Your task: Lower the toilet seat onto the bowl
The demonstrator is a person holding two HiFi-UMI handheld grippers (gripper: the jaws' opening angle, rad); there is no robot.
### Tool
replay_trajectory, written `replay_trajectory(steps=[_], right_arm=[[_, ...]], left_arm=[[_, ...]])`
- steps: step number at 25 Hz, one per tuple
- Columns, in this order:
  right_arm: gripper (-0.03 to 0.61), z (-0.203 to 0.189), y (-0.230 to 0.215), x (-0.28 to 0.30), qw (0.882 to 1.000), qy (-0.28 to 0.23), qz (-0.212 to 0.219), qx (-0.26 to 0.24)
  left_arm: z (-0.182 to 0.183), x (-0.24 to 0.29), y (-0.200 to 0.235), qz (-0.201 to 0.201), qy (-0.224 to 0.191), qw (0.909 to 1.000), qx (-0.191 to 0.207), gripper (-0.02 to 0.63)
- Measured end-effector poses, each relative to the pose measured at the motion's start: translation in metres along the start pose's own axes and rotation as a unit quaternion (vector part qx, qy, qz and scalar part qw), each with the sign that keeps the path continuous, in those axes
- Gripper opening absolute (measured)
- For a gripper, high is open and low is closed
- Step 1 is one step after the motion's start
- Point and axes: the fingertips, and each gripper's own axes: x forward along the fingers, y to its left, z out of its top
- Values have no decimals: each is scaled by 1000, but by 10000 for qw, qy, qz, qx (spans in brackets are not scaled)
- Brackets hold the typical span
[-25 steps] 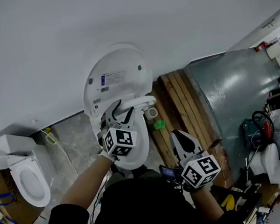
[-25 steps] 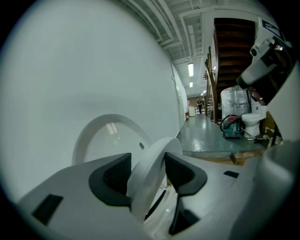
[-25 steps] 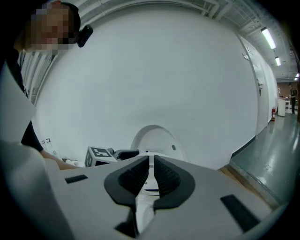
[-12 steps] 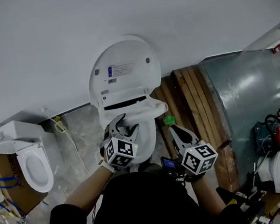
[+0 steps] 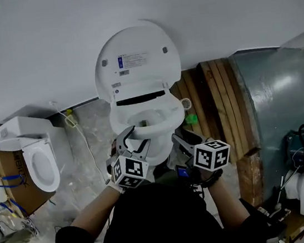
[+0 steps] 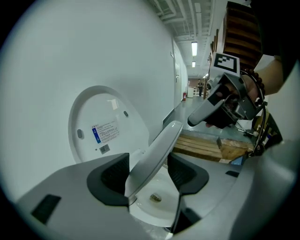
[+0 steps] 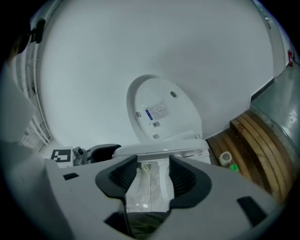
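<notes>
Toilet seat (image 6: 157,150) hangs tilted over the bowl (image 6: 161,185), forward of the raised lid (image 5: 135,59). It stands between the spread jaws of the left hand-held gripper (image 6: 147,173), which have just been opening and no longer clamp it. Right of the bowl, the right hand-held gripper (image 7: 152,176) is released too, its jaws just opened, with only floor (image 7: 150,185) between them.

floor (image 5: 72,174): grey, marbled, running to the white wall | centre: toilet (image 5: 135,64) standing against the wall | left: second toilet (image 5: 22,136) beside a cardboard box (image 5: 7,189) | between the toilets: white cable (image 5: 88,149) | right: wooden planks (image 5: 217,103), with a tape roll (image 5: 186,104) and a small green object (image 5: 191,119) at their near edge
</notes>
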Motion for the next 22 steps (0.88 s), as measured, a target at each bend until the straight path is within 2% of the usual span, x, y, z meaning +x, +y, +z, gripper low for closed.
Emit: replay_trajectory(steps=[1,4,7,12,22], right_arm=[[225,-3,-3,2,9998,91,32,159],[246,-9,-5,6,9970,278,375,623],[247,-17,-8,9,9924,442,657,938],[250,-33,-23,11,9870,811,774,1153],[250,-67,-48,13,9619,1302,1285,2034]], left_arm=[[-2,0,-3,22,30,10000,13,247],[-9,-1,-12,48,139,9999,30,247],[-20,-3,-23,101,260,9995,112,247],[-32,-1,-38,309,432,9983,251,247],[-61,2,-68,677,814,9938,333,247]])
